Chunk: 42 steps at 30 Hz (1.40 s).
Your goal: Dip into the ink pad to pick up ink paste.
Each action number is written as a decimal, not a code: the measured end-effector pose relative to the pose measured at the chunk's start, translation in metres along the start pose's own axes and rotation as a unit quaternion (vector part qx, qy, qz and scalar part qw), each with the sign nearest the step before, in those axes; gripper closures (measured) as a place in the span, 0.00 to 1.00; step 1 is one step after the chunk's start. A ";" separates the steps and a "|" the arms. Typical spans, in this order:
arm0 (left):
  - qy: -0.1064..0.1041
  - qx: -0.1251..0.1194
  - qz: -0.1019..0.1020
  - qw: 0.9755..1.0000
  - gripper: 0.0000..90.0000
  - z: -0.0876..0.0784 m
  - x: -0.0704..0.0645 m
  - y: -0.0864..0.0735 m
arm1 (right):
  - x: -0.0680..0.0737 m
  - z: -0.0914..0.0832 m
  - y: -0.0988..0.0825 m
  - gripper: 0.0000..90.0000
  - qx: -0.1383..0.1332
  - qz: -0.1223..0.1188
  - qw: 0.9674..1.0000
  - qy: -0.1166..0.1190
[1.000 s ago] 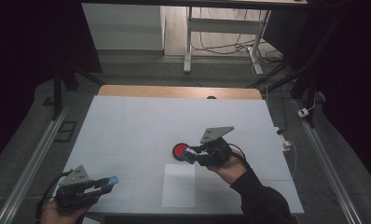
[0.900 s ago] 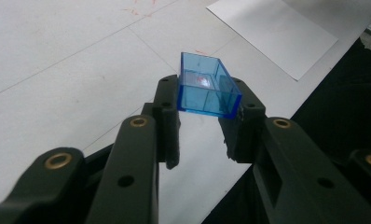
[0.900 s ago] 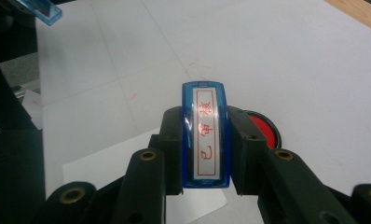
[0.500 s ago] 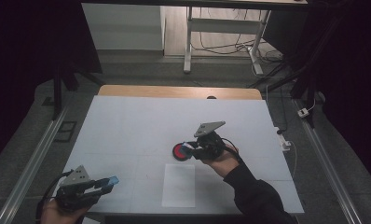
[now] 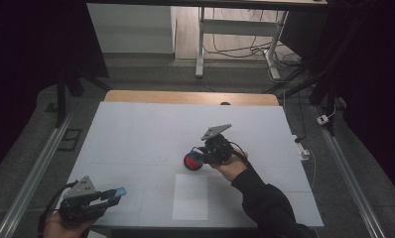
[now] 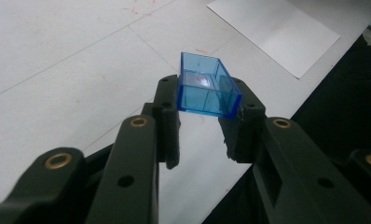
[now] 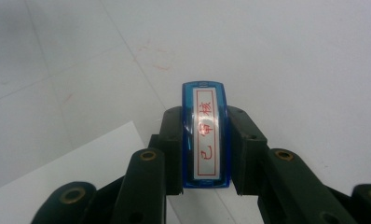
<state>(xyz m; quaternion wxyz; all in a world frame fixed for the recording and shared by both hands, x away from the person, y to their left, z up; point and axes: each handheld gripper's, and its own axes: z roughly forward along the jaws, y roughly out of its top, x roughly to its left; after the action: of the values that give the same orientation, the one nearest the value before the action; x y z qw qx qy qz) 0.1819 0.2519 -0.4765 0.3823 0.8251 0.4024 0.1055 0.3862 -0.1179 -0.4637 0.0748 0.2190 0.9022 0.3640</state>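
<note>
White desk [image 5: 136,134] under dim light, dark floor around it. We hold a hand-held gripper in each hand. Our right hand-held gripper [image 7: 205,144] is clamped on a blue stamp [image 7: 205,133] with a white label of red characters; in the high view it sits near the desk's centre, at about 12 o'clock from a white paper sheet [image 5: 191,197]. Our left hand-held gripper [image 6: 202,112], at the desk's 7 o'clock corner, grips the clear blue cap [image 6: 207,86], open side up.

We judge the stamp is uncapped and the stamping step is in hand. The next move calls for swinging the stamp back toward 6 o'clock over the sheet, turning it face down and pressing squarely.

Nothing stands between stamp and sheet. Faint red marks dot the desk. Beyond the far edge, at 12 o'clock, stand table legs [image 5: 200,44] and loose cables.
</note>
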 end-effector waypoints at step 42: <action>0.000 0.002 -0.001 1.000 0.76 0.001 0.000 0.000 | -0.005 0.033 0.006 0.78 0.054 -0.003 0.998 -0.025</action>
<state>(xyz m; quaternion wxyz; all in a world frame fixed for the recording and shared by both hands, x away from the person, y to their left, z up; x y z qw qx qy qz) 0.1824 0.2516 -0.4768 0.3810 0.8256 0.4029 0.1043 0.4024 -0.0961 -0.4833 0.0861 0.2289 0.9191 0.3091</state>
